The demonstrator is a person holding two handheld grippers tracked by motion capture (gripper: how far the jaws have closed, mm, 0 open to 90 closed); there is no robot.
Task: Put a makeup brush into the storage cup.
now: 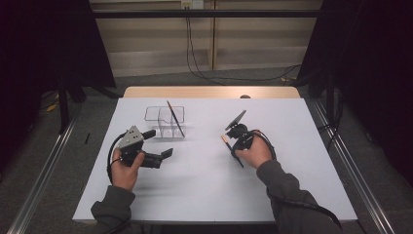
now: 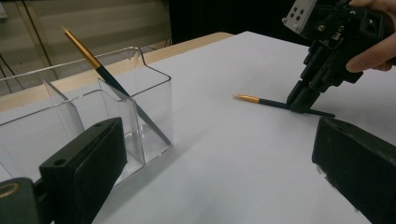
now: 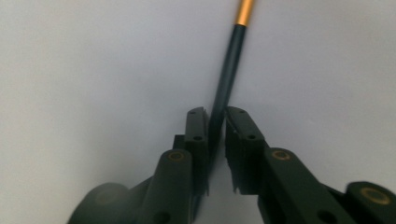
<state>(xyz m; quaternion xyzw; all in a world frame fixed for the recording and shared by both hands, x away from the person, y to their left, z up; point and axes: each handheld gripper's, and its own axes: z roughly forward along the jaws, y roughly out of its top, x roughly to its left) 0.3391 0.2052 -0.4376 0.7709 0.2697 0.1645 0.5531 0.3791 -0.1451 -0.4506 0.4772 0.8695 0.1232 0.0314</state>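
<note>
White table (image 1: pixel 204 190), right gripper (image 3: pixel 215 122) clamping pencil (image 3: pixel 229 70)

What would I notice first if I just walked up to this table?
Probably the right gripper, right of the table's middle, with its jaws closed around a dark pencil with a gold end that lies on the white table. Next, the clear plastic box toward the far left, where another pencil leans tilted. The left gripper is open beside that box.
</note>
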